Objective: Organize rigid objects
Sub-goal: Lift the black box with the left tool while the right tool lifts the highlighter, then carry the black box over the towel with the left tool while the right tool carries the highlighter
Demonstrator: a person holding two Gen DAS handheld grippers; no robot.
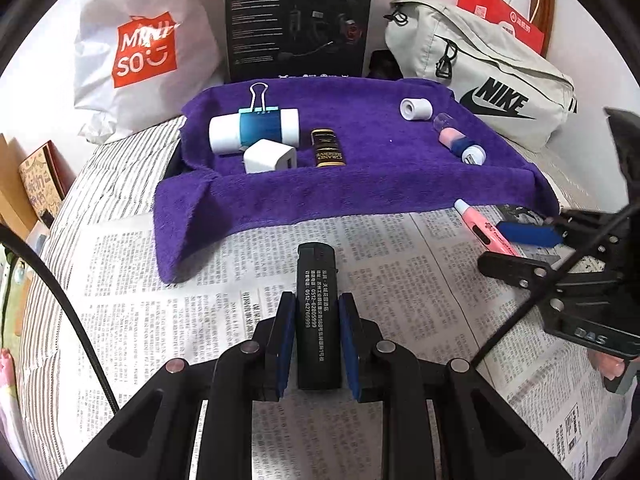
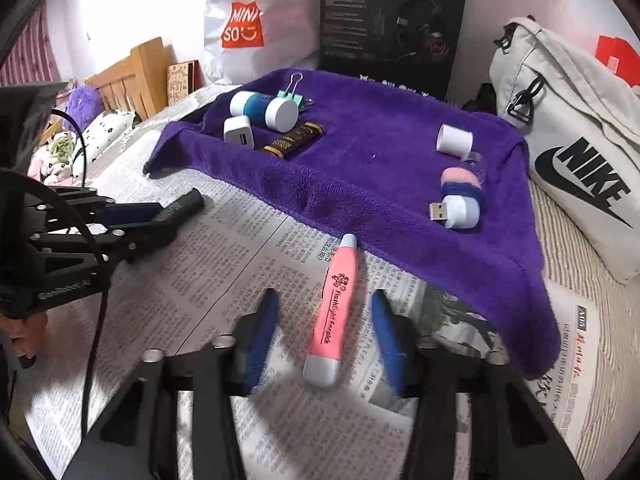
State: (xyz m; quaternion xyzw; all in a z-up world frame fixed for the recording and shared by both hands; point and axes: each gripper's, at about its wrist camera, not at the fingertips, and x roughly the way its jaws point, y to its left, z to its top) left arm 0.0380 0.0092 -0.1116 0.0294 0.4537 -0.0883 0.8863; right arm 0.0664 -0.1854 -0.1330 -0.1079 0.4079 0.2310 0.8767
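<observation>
Surface: a bed, covered by spread newspaper (image 1: 400, 280); a purple towel (image 1: 360, 184) lies over the far part, its near edge draped onto the paper.
Left gripper (image 1: 317, 344): closed to a narrow gap on a black lighter (image 1: 318, 320), blue pads pressed on both long sides. The lighter points away toward the towel, held near its back half so the front stays free for setting down.
Right gripper (image 2: 326, 332): jaws apart, medium-wide, straddling a pink earpick (image 2: 334, 312) that lies on the newspaper just short of the towel edge. Neither pad touches it; the frame is blurred, so contact cannot be ruled out entirely. Judged: lined up along the long axis to close across the narrow width.
Left group on towel: white-and-blue pill case (image 1: 254, 130), binder clip (image 1: 258, 100) behind it, white charger (image 1: 270, 156) in front, brown-and-gold bar (image 1: 328, 148) beside; all close together.
Right group on towel: white cap (image 1: 416, 109), small USB light (image 2: 460, 208) with a pink-and-blue item touching it.
Reason for layout (judged): the towel serves as the collecting area, items sorted in two clusters.
Step in hand (judged): lighter picked, earpick about to be gripped; both remain off the towel.
Risk (judged): the earpick is round and may roll as the jaws close.
</observation>
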